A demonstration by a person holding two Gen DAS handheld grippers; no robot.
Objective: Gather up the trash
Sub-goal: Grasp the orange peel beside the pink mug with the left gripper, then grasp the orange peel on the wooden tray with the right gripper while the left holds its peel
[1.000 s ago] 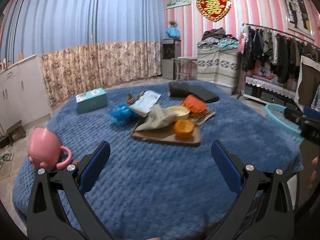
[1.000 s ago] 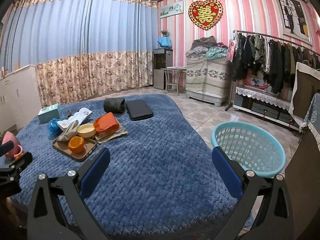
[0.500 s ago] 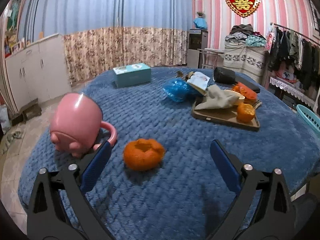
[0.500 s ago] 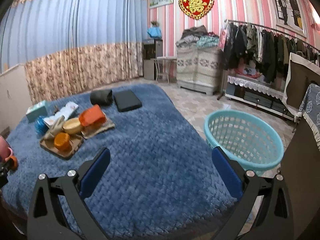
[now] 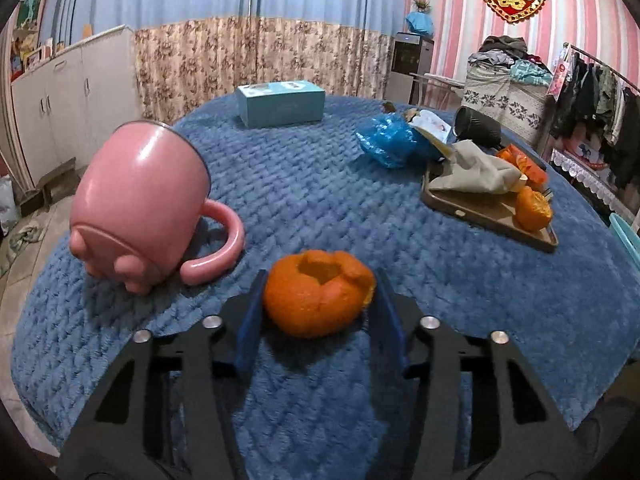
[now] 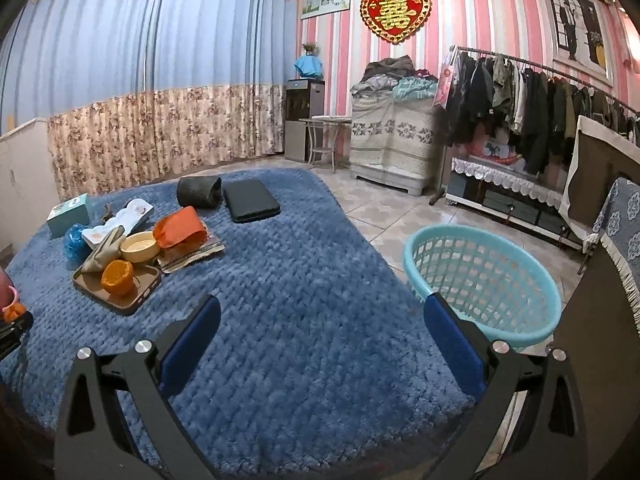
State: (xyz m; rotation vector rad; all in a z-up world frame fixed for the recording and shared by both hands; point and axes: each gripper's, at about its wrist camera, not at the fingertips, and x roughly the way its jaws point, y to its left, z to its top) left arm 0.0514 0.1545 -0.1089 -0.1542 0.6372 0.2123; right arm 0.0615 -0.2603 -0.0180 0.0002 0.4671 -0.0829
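My left gripper [image 5: 318, 300] is shut on a hollow orange peel [image 5: 318, 294] that rests on the blue blanket [image 5: 304, 200], just right of a tipped pink mug [image 5: 148, 204]. More trash lies further right: a crumpled blue plastic bag [image 5: 390, 140], a second orange peel [image 5: 533, 209] on a brown tray [image 5: 480, 212], a beige cloth [image 5: 478, 172] and an orange packet [image 5: 524, 162]. My right gripper [image 6: 320, 332] is open and empty above the blanket [image 6: 288, 300]. A turquoise basket [image 6: 480, 280] stands on the floor to its right.
A teal tissue box [image 5: 280, 103] sits at the back of the blanket and a dark roll [image 5: 478, 127] beyond the tray. In the right wrist view, a black flat case [image 6: 250, 201] and a yellow bowl [image 6: 140, 246] lie on the blanket; a clothes rack [image 6: 528, 92] lines the right wall.
My left gripper swung left toward the pink mug, moved onto the orange peel and closed around it. My right gripper stayed open and shifted only slightly.
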